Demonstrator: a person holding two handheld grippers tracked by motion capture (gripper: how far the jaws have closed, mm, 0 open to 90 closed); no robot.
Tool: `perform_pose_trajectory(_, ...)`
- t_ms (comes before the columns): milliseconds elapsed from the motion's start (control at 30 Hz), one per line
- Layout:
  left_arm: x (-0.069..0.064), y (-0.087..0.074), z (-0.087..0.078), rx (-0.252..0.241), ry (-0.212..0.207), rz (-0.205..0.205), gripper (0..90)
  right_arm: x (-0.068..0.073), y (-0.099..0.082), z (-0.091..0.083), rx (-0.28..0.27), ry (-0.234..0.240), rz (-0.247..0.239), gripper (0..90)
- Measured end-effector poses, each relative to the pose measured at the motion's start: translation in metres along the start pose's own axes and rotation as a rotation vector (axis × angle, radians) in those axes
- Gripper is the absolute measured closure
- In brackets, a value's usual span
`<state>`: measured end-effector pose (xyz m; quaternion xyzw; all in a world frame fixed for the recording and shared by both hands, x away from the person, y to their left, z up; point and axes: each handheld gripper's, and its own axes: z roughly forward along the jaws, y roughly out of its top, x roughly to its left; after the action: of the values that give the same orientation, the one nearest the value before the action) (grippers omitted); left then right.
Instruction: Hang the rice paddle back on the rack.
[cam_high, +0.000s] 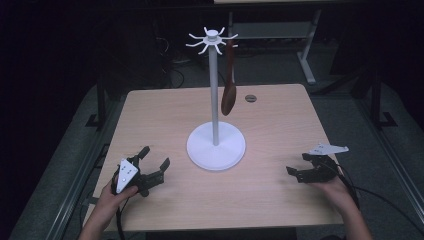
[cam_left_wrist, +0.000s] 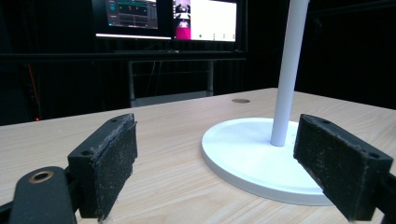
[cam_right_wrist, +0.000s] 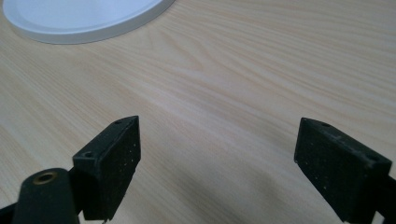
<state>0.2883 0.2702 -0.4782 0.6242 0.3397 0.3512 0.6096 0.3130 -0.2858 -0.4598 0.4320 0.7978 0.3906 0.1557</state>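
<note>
A white utensil stand (cam_high: 215, 90) rises from a round base (cam_high: 216, 147) at the table's middle, with a ring of hooks (cam_high: 212, 39) on top. A brown wooden spoon (cam_high: 229, 80) hangs from one hook on the right side, bowl down. My left gripper (cam_high: 154, 157) rests open at the front left, jaws pointing toward the base; the left gripper view has the base (cam_left_wrist: 254, 158) and pole (cam_left_wrist: 288, 70) just beyond its pads (cam_left_wrist: 112, 163). My right gripper (cam_high: 298, 165) is open at the front right, low over bare wood, with the base rim (cam_right_wrist: 79, 18) ahead.
The light wooden table (cam_high: 270, 200) has a round cable grommet (cam_high: 250, 98) near its far edge. Monitors (cam_left_wrist: 166, 18) glow on a desk behind the table. A white desk frame (cam_high: 305, 45) stands on the floor behind.
</note>
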Motion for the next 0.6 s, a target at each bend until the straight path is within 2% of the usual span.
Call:
perform_pose_trajectory(100,-0.0002,0.0,-0.0002,0.0,-0.002,0.002,12.9,0.0001,-0.0015,0.0009,0.004,-0.004,0.001,14.0)
perform_pose_trajectory(300,-0.0007,0.0,-0.0005,0.0,-0.001,0.002,12.9,0.0016,-0.0028,0.0038,0.016,-0.019,-0.028,13.9)
perform_pose_trajectory(600,-0.0008,0.0,-0.0007,0.0,0.001,0.001,13.0,0.0001,-0.0028,0.0023,0.008,-0.017,-0.028,13.9)
